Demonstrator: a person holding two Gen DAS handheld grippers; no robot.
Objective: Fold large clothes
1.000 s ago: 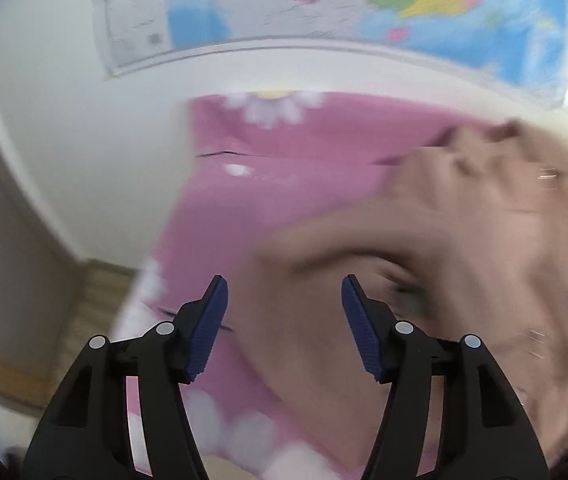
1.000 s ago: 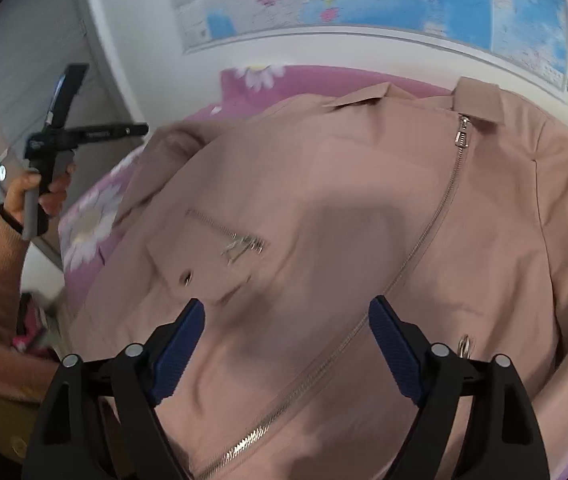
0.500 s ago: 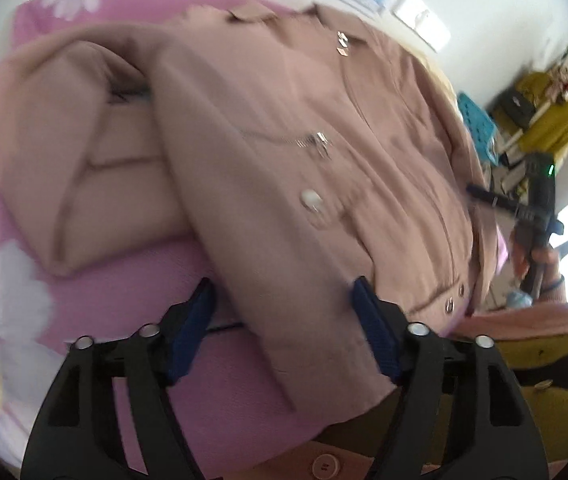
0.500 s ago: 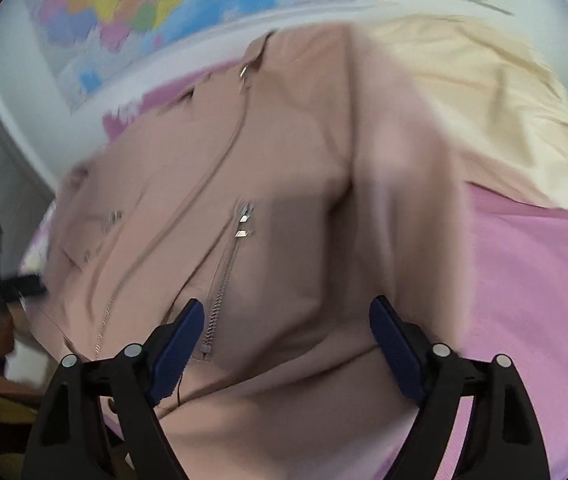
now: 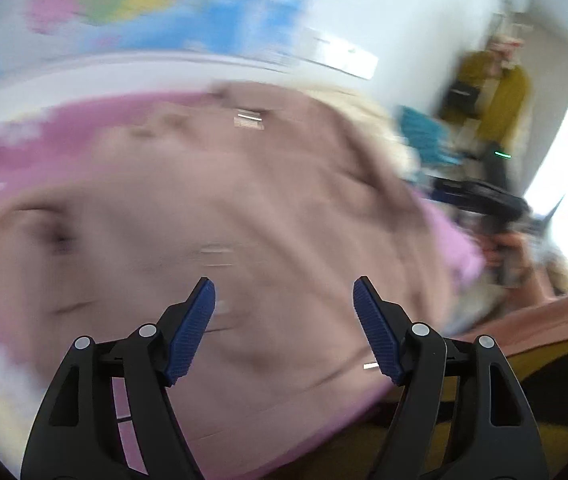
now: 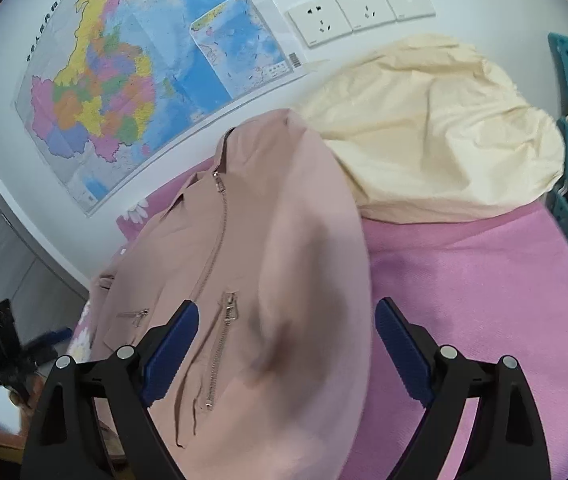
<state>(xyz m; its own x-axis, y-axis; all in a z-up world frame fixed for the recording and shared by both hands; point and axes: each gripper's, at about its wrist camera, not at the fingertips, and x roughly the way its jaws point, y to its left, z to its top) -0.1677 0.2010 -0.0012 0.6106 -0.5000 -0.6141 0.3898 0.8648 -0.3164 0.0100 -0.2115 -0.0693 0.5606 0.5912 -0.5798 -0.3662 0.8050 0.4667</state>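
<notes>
Right gripper (image 6: 284, 330) hangs wide open over the pink jacket (image 6: 244, 280) on the pink bedspread (image 6: 484, 300), jaws just widening, holding nothing; only this view shows the cream cloth (image 6: 444, 140) and map (image 6: 136, 80) beyond. Left gripper (image 5: 284, 312), blurred view, has also been opening, empty above the jacket (image 5: 224, 208)

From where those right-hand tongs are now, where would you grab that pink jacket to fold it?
Probably the long outer edge of the pink jacket, where its side lies over the pink bedspread. That edge runs free just inside the right tongs, which stand open above it. Coming from the bedspread side lets one pad slip under the cloth. The zips sit further in, so avoid those.
</notes>
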